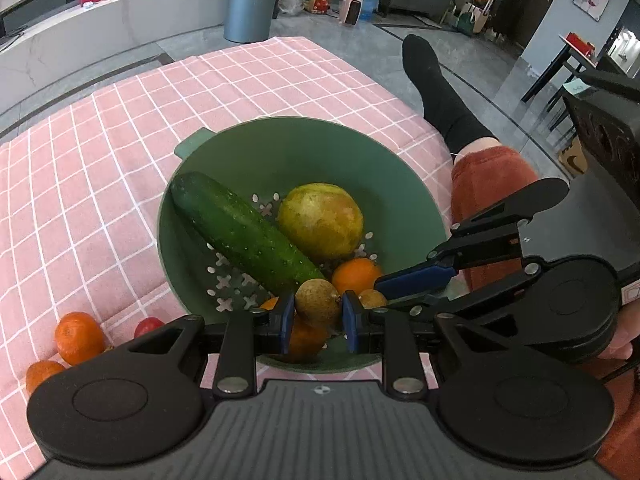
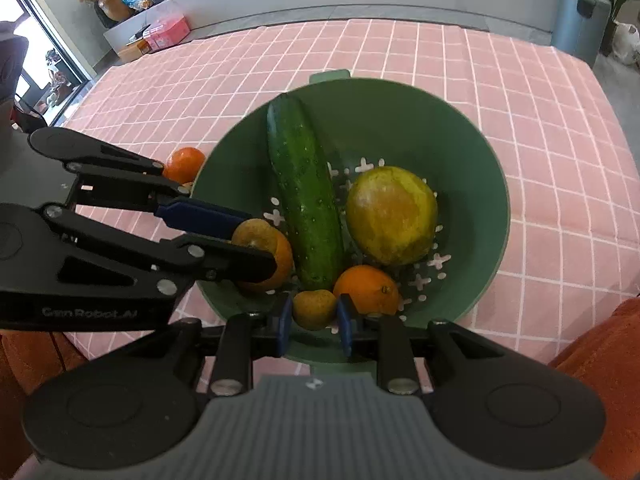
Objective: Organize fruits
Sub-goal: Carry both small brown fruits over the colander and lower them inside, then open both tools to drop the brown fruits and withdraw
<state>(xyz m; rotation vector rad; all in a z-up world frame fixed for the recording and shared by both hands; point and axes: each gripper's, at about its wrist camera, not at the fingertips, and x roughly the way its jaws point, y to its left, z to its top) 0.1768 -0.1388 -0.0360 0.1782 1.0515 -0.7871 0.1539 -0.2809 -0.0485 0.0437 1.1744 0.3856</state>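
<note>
A green colander bowl [image 1: 304, 148] [image 2: 472, 152] sits on the pink checked cloth. It holds a cucumber [image 1: 244, 232] [image 2: 306, 196], a yellow-green mango [image 1: 320, 220] [image 2: 390, 216] and oranges [image 1: 354, 274] [image 2: 366, 288]. My left gripper [image 1: 318, 314] [image 2: 256, 236] is shut on a small brown longan [image 1: 318, 302] [image 2: 254, 232] over the bowl's near side. My right gripper [image 2: 312, 316] [image 1: 404, 280] is shut on another brown longan [image 2: 314, 308] [image 1: 372, 298] above the bowl's near edge.
Two oranges [image 1: 78, 336] [image 1: 42, 374] and a small red fruit [image 1: 148, 326] lie on the cloth [image 1: 120, 160] left of the bowl; one orange [image 2: 184, 164] shows in the right wrist view. A person's leg [image 1: 440, 96] lies right of the cloth. A grey bin [image 1: 252, 4] stands beyond.
</note>
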